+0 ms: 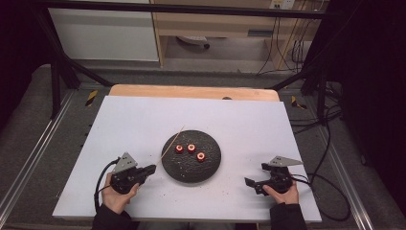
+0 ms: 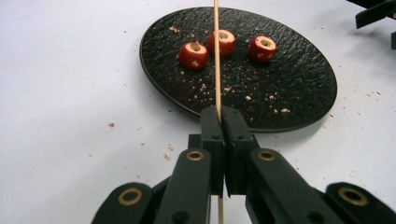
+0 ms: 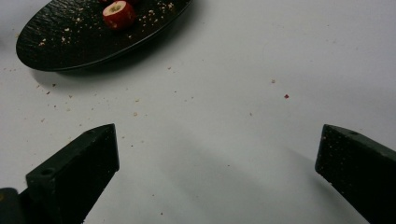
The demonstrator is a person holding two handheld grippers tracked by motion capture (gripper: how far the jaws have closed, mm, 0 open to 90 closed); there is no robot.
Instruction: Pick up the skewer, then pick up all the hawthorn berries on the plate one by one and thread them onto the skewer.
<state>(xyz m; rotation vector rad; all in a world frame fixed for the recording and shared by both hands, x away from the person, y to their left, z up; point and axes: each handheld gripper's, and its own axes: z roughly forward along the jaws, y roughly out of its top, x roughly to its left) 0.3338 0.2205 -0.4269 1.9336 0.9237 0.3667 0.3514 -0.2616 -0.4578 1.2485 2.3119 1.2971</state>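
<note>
A black round plate (image 1: 184, 167) lies mid-table with three cored red fruit pieces (image 1: 191, 148) on it; in the left gripper view the pieces (image 2: 194, 55) sit at the plate's (image 2: 299, 88) far side. My left gripper (image 1: 154, 168) is shut on a thin wooden skewer (image 1: 172, 142) that slants up over the plate's left rim; the skewer (image 2: 216, 56) runs straight ahead between the closed jaws (image 2: 222, 112). To the plate's right my right gripper (image 1: 250, 184) rests on the table, open and empty, its jaws (image 3: 215, 163) wide apart over bare table, with one fruit piece (image 3: 119, 14) on the plate (image 3: 70, 46) ahead.
The white table top (image 1: 119, 124) carries scattered crumbs around the plate. A wooden board edge (image 1: 191, 91) lies along the far side. Cables (image 1: 330, 191) trail off the right edge. The other gripper (image 2: 373, 14) peeks in at top right of the left gripper view.
</note>
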